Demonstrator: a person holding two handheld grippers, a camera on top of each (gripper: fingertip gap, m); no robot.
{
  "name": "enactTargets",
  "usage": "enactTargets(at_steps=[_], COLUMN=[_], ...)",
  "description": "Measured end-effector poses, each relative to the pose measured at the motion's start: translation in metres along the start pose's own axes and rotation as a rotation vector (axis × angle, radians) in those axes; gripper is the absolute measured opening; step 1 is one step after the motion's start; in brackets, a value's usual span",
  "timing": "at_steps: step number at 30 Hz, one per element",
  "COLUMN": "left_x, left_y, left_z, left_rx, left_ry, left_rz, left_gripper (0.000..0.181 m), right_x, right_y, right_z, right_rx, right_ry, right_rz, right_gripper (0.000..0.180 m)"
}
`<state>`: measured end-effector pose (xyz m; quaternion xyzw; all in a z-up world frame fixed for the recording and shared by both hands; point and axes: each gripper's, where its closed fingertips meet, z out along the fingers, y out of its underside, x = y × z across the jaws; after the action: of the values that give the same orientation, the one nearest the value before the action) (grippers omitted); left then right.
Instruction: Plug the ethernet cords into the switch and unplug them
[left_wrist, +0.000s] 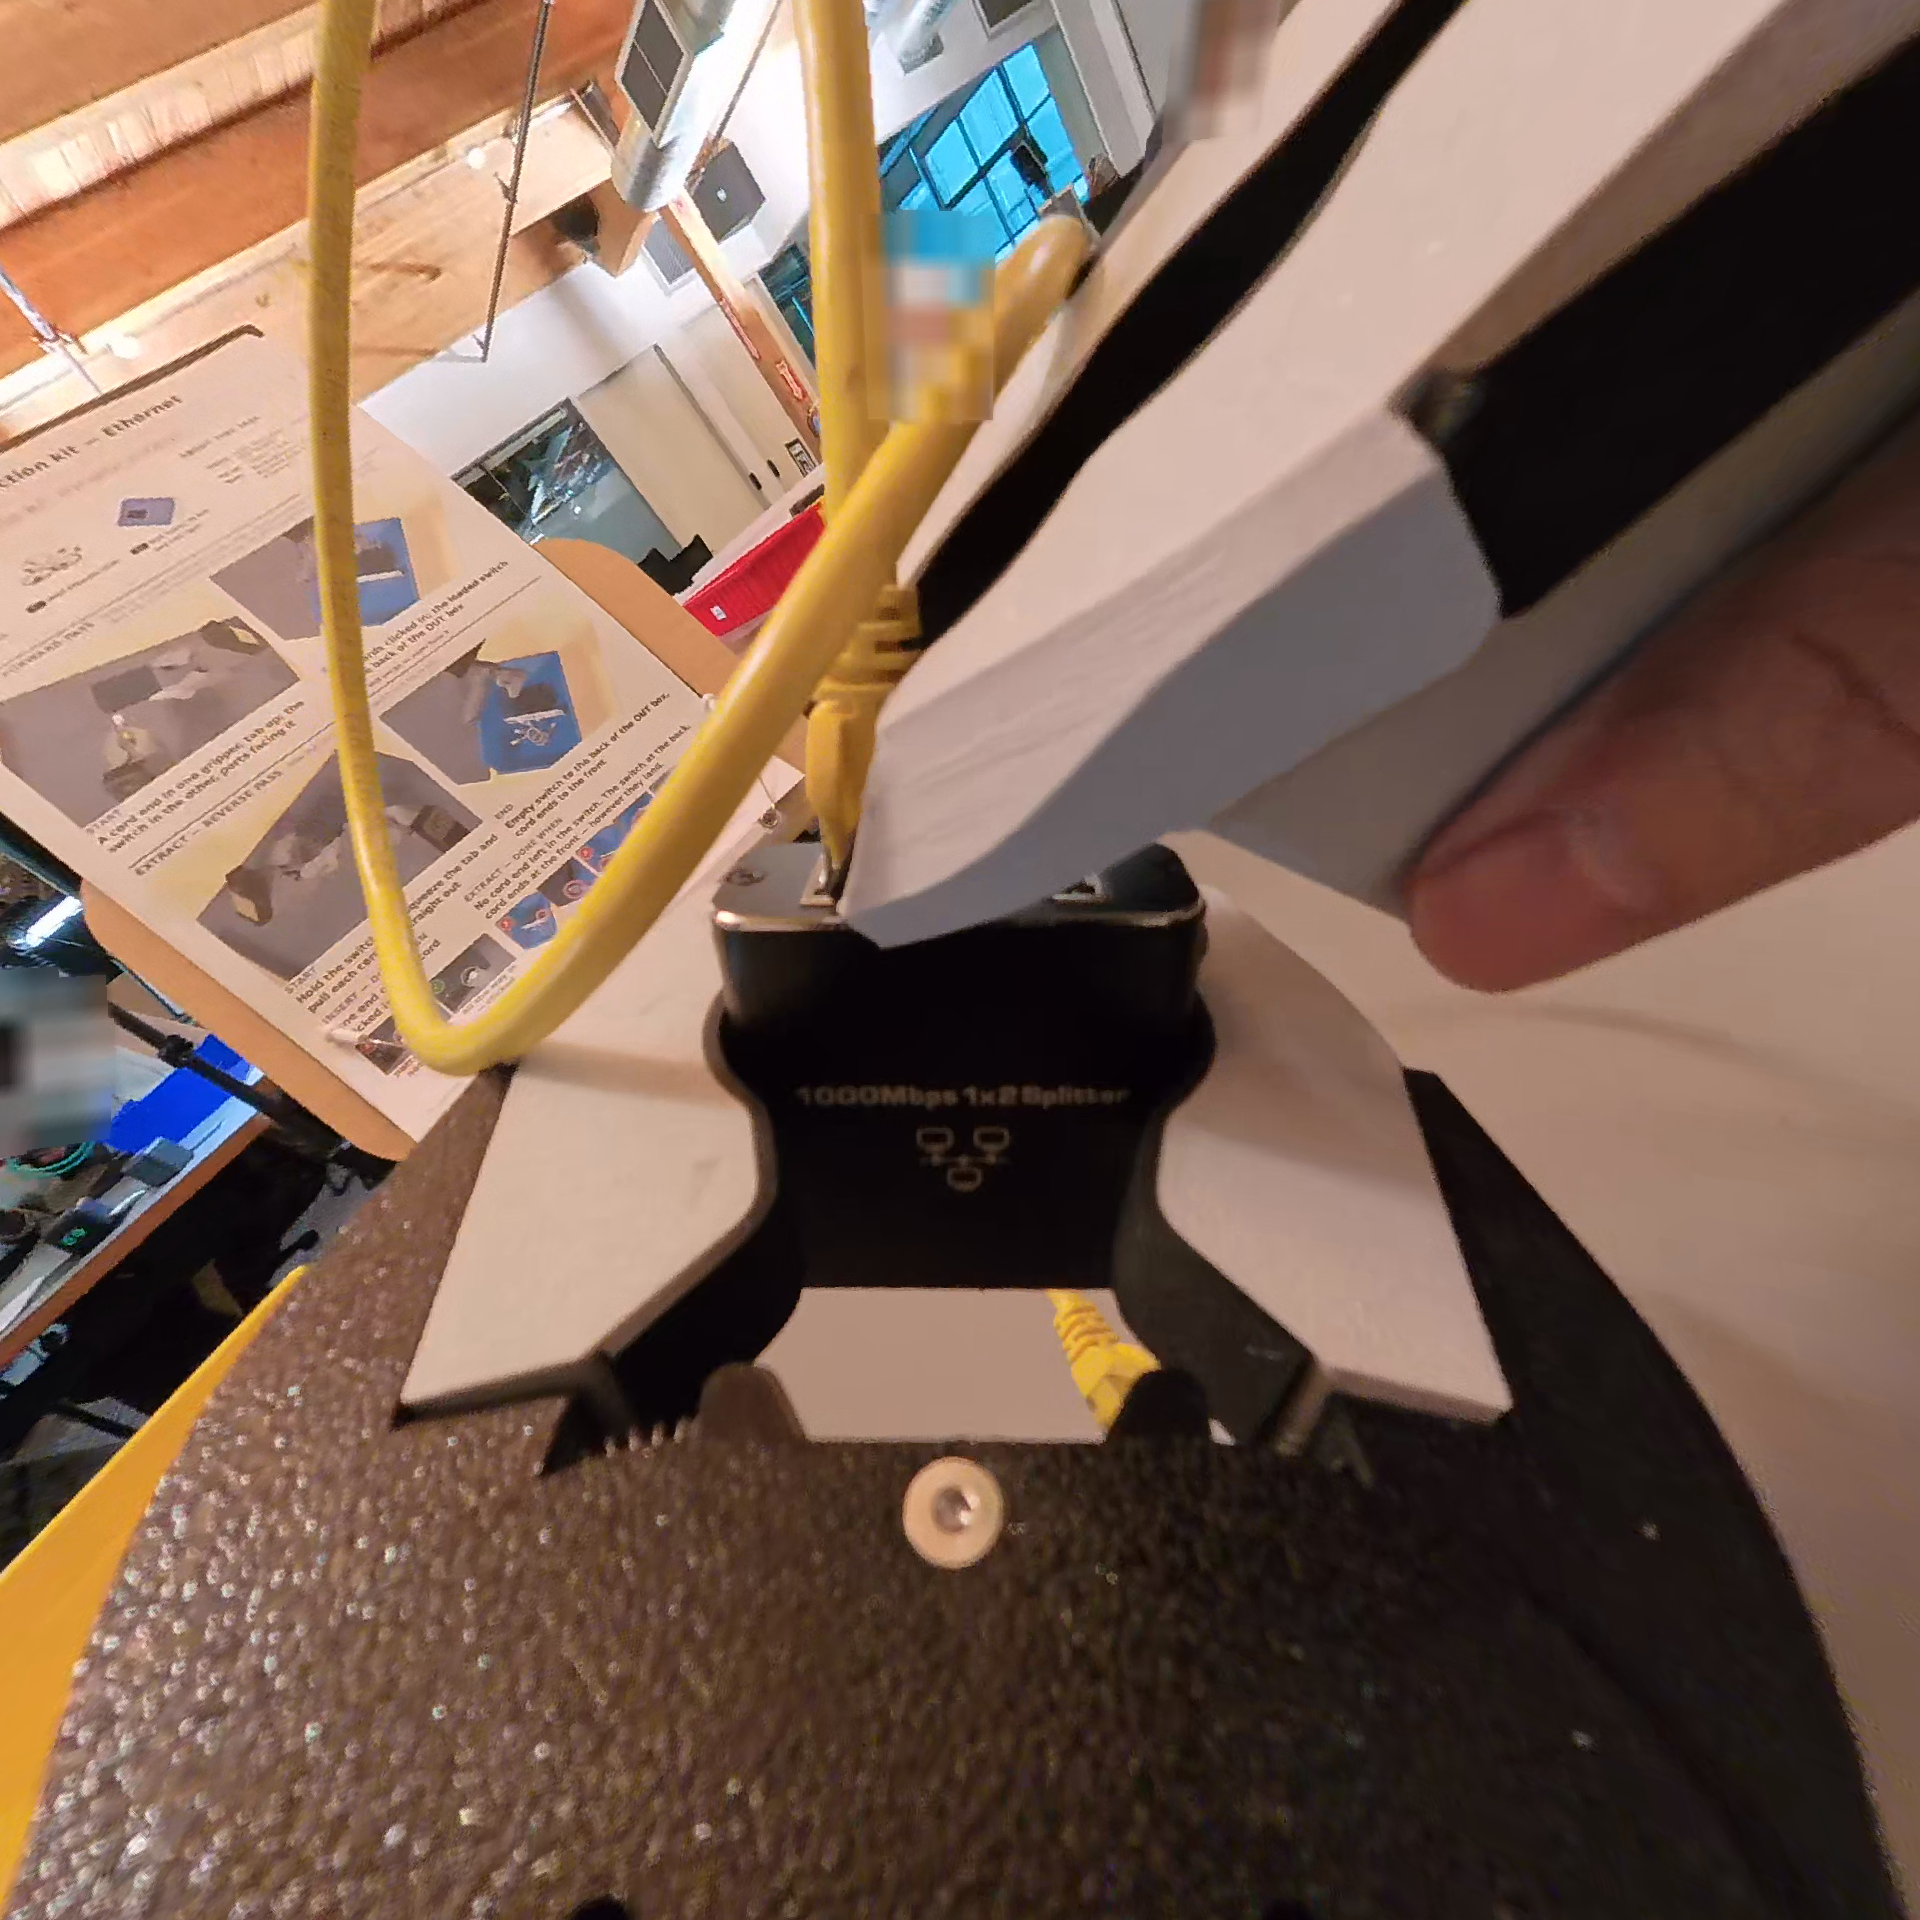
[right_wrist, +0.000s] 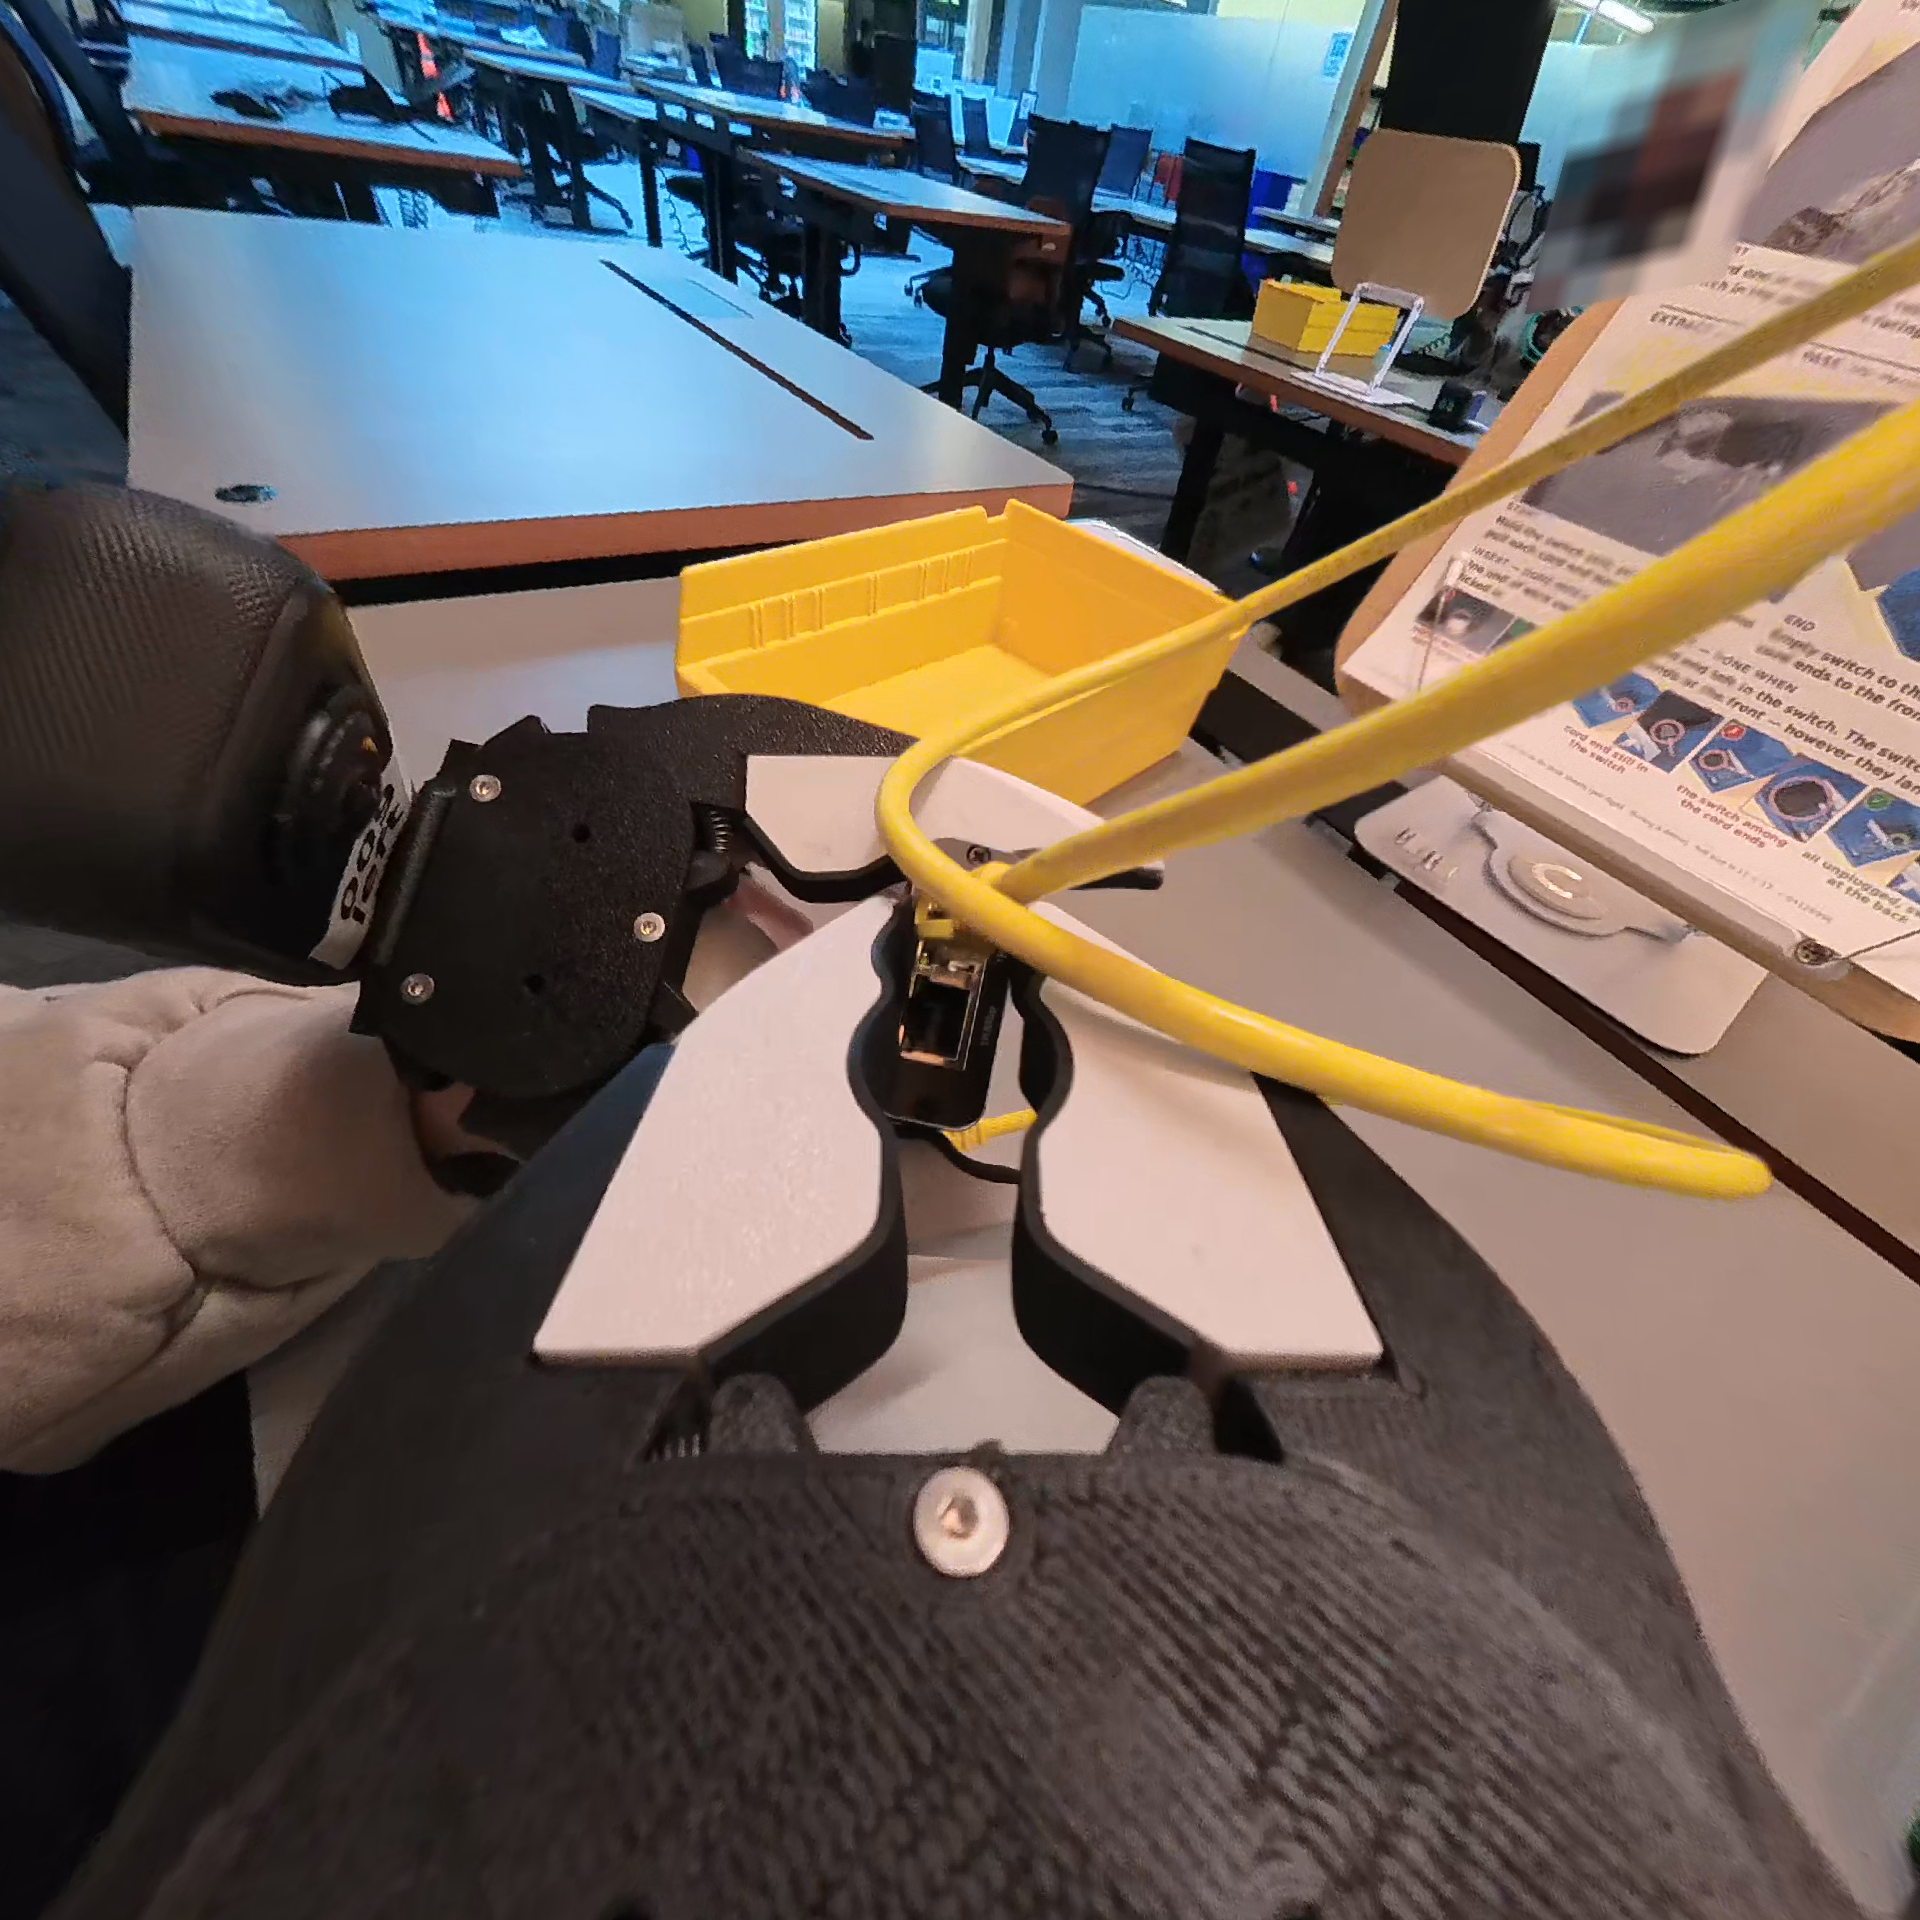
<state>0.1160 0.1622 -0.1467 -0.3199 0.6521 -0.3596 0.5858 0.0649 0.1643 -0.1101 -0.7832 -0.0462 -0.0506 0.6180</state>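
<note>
- Rows of empty desks and office chairs fill the room behind; close by, a yellow bin (right_wrist: 935, 644) and a propped instruction sheet (left_wrist: 312, 675) stand on the grey table (right_wrist: 1558, 1403).
- We hold the switch (left_wrist: 956, 971), a small black box, lifted off the table in the left gripper (left_wrist: 961, 1049), whose fingers are closed on its two long sides.
- One yellow ethernet cord (right_wrist: 1299, 1049) loops away from the near port, where its plug (left_wrist: 847, 717) sits. A second yellow plug (left_wrist: 1096, 1351) shows at the switch's far end.
- Our right gripper (right_wrist: 961, 935) has its tips at the ported face, either side of the seated plug. We cannot tell whether they are pinching it or only beside it.
- We judge the switch light and rigid, with a smooth case that could slip or twist under a pull. The flat sides are the right place to clamp it.
- The cord looks springy: it holds its loop and will likely tug the plug sideways. We would grip the moulded boot just behind the plug, never the cable.
- The latch tab is thin plastic and probably breakable. It needs pressing before a straight pull.
</note>
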Motion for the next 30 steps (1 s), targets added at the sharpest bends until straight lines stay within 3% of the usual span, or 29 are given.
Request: enactTargets(at_steps=[30], left_x=[0.006], left_y=[0.0], left_z=[0.001], left_rx=[-0.018], left_ry=[-0.014], left_rz=[0.135], left_gripper=[0.075], right_x=[-0.003], right_y=[0.004], right_z=[-0.008], right_rx=[-0.095], right_ry=[-0.035], right_rz=[-0.051], right_gripper=[0.017])
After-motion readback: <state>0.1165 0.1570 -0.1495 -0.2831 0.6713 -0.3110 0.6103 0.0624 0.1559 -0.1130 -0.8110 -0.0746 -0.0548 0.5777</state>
